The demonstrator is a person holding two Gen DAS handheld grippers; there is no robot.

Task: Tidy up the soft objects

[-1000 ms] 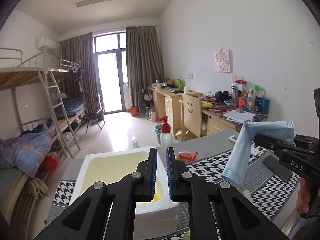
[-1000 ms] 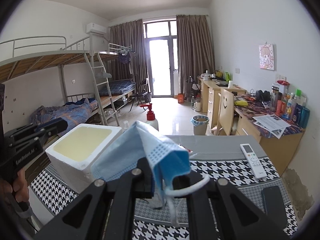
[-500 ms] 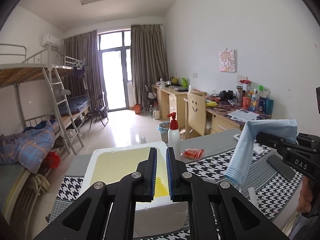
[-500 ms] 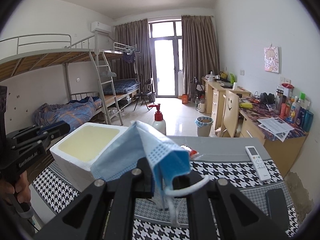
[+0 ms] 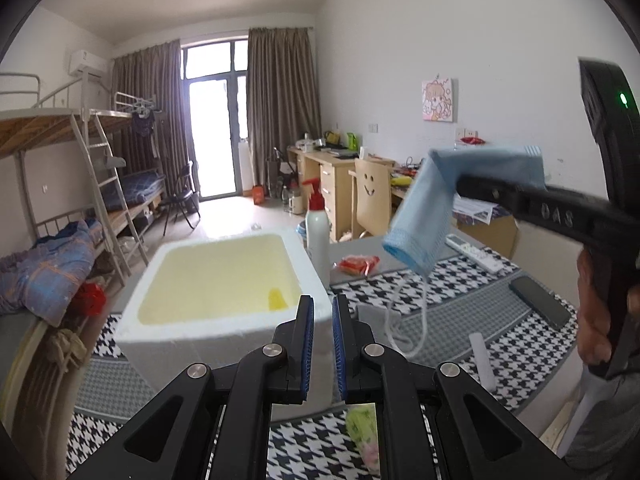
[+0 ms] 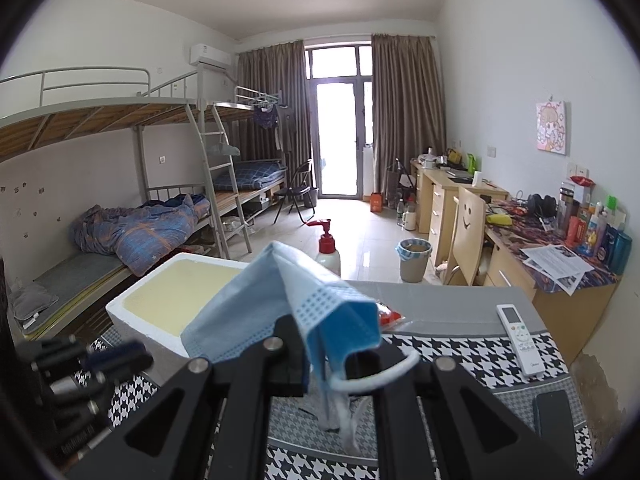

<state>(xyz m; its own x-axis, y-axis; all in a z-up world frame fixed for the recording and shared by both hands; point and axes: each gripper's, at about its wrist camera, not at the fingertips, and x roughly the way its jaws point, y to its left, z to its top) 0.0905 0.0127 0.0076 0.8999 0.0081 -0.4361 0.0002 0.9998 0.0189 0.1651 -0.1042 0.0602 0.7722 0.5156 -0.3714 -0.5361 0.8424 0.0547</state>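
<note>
Because the blue face mask [image 6: 292, 312] was pinched only by a fold in the right gripper [image 6: 324, 364], held above the counter [image 6: 460, 312] beside the foam box [image 5: 216, 280], it could slip or snag by its loops. Only the left view showed the empty, closed left gripper [image 5: 322, 344] and the box's inside.

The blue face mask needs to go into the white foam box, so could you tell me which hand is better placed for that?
Right, probably: the right tool is already shut on the face mask, beside the foam box. The left tool is shut and holds nothing.
</note>
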